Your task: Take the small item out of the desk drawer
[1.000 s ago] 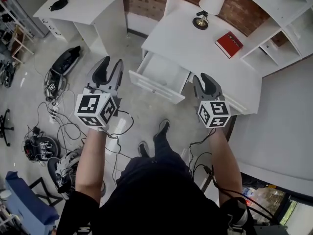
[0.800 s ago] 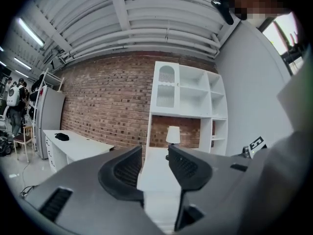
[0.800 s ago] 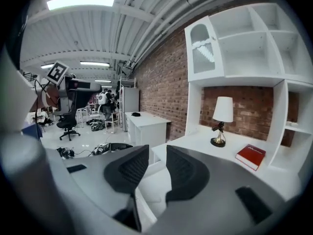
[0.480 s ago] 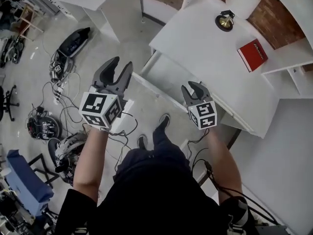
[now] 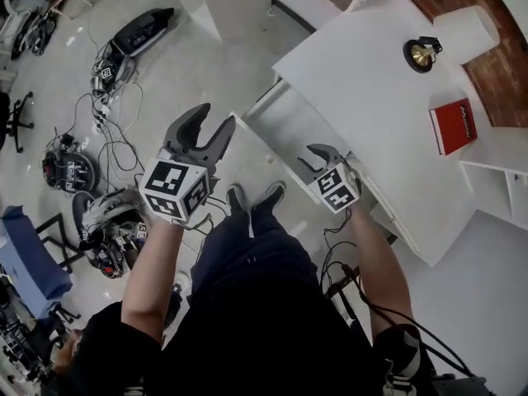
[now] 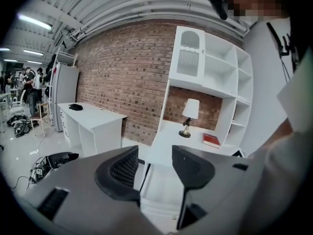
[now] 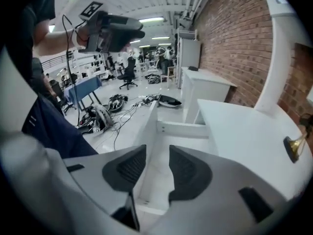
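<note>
White drawer (image 5: 289,126) stands pulled open; small item can't be made out inside, possibly hidden. Right gripper (image 5: 318,158) over the drawer, jaws apart, just been opening, empty. Left gripper (image 5: 213,120) beside the drawer, spread, empty.

Head view. The drawer (image 5: 285,130) stands pulled out from under the tabletop (image 5: 363,89), and its front faces the person's shoes (image 5: 252,198). The lamp (image 5: 422,52) stands on the tabletop, beyond and right of the drawer. The book (image 5: 454,126) lies farther right of the drawer, just beside the shelf unit (image 5: 499,151). Cables (image 5: 111,130) lie on the floor (image 5: 239,64) left of the drawer. A second desk (image 5: 206,2) stands beyond the drawer, to the left.
</note>
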